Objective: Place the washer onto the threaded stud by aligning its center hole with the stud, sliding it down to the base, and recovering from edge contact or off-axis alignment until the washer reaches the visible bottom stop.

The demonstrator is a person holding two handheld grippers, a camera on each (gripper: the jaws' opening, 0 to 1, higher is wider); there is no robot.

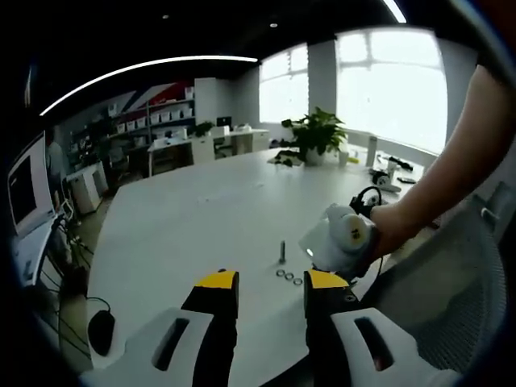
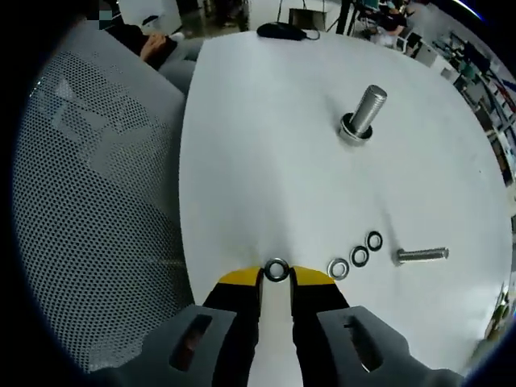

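In the right gripper view a threaded stud point(image 2: 367, 111) stands upright on the white table point(image 2: 258, 145), with a washer point(image 2: 351, 133) round its base. My right gripper point(image 2: 276, 279) is shut on another washer point(image 2: 276, 263), held flat between its yellow tips, well short of the stud. Three loose washers point(image 2: 359, 257) lie in a row to the right of the tips, and a bolt point(image 2: 422, 255) lies flat beyond them. In the left gripper view my left gripper point(image 1: 272, 282) is open, low over the near table edge. Just past it lie the washers point(image 1: 289, 276) and a bolt point(image 1: 281, 251). The right gripper point(image 1: 343, 238), held by a hand, is right of them.
A grey mesh chair back point(image 2: 97, 177) stands along the table's edge beside the right gripper. A black mouse point(image 2: 281, 31) lies at the table's far end. A potted plant point(image 1: 317, 133) and small items sit at the far side in the left gripper view.
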